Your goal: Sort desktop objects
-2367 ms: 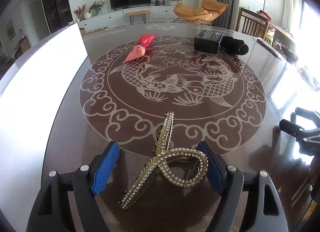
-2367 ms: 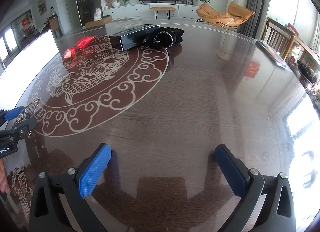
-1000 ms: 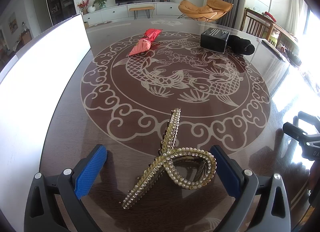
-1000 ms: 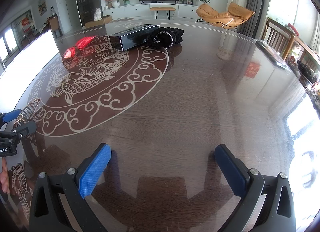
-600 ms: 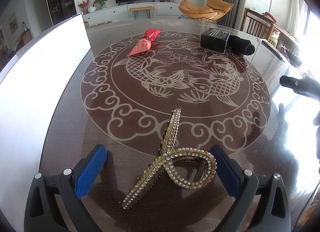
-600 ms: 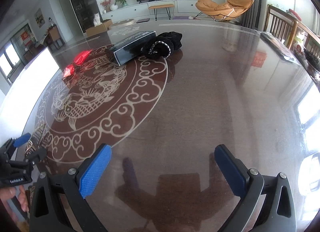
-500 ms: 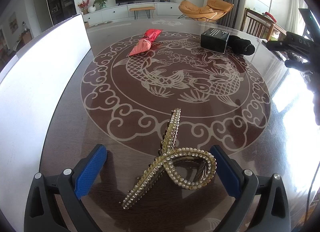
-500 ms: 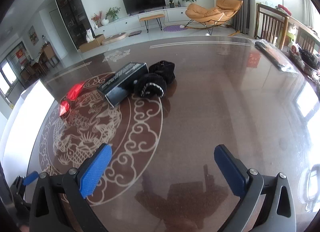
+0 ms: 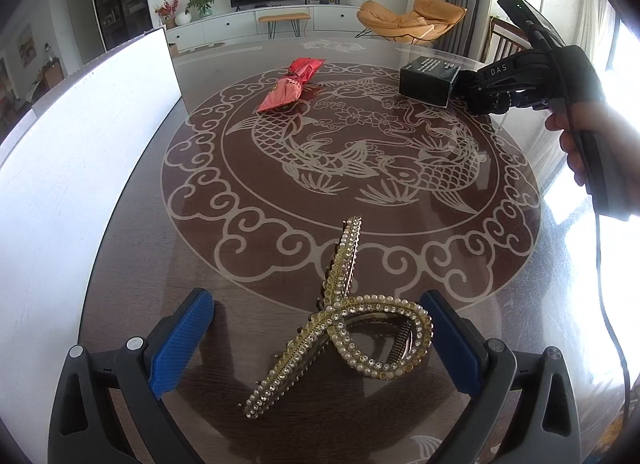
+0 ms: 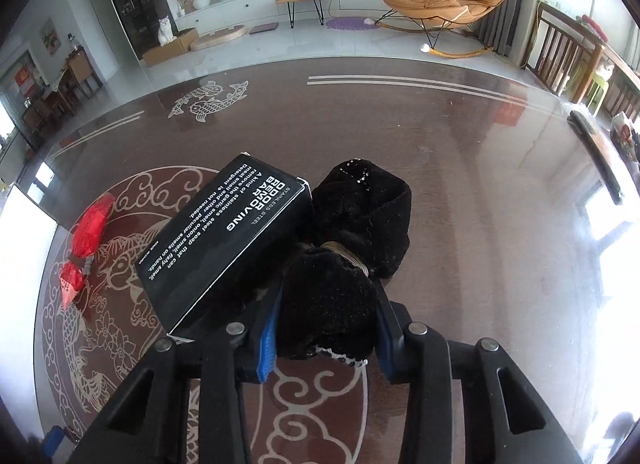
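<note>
Contact is now made: the right hand-held gripper (image 10: pixel 326 328), which hung open over bare counter (image 10: pixel 480 184) a moment ago, has crossed to the far side and is clenched on the black fabric hair accessory (image 10: pixel 352 256) beside the black box (image 10: pixel 228 236). This item is judged ready for lifting. The left hand-held gripper (image 9: pixel 316 340) remains released, straddling the pearl hair clip (image 9: pixel 344 320). No container is visible.
</note>
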A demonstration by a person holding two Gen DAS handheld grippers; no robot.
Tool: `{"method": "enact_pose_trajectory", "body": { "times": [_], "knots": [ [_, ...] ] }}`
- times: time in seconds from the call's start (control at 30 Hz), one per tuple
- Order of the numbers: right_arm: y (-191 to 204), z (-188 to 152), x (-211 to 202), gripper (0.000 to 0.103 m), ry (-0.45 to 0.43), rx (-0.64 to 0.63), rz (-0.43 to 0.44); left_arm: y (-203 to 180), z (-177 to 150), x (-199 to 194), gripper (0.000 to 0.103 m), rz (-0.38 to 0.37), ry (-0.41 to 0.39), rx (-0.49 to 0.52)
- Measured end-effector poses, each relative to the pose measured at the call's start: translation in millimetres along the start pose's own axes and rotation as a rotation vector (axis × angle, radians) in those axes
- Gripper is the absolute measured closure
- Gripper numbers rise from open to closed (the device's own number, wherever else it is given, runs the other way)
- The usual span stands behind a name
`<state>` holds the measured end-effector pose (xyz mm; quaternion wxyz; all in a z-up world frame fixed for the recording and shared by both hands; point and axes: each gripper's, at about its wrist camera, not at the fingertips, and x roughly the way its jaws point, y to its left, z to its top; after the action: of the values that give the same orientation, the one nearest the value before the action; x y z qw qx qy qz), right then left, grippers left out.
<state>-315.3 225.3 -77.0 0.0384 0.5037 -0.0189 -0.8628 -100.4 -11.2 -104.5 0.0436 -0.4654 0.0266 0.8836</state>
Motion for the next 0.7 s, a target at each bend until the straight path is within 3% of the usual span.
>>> {"method": "enact_pose_trajectory", "body": {
  "times": [0.17,0.43,0.5,0.57,0.7],
  "knots": [
    [3,-56,-30,0.064,-0.023,-0.042,0.051,0,0,0,0.000,0.001,0.000,0.001],
    [13,-210,-115,0.064,-0.114,-0.152,0.075,-1,0,0,0.000,0.003,-0.001,0.000],
    [15,-228,-124,0.054,-0.152,-0.168,0.049,-1,0,0,0.000,0.003,-0.001,0.000],
    [19,-234,-124,0.021,-0.159,-0.185,0.025,-1,0,0,0.000,0.003,-0.001,0.000],
    [19,-227,-116,0.017,-0.144,-0.190,0.012,-1,0,0,0.000,0.004,-0.001,0.000]
  ]
}}
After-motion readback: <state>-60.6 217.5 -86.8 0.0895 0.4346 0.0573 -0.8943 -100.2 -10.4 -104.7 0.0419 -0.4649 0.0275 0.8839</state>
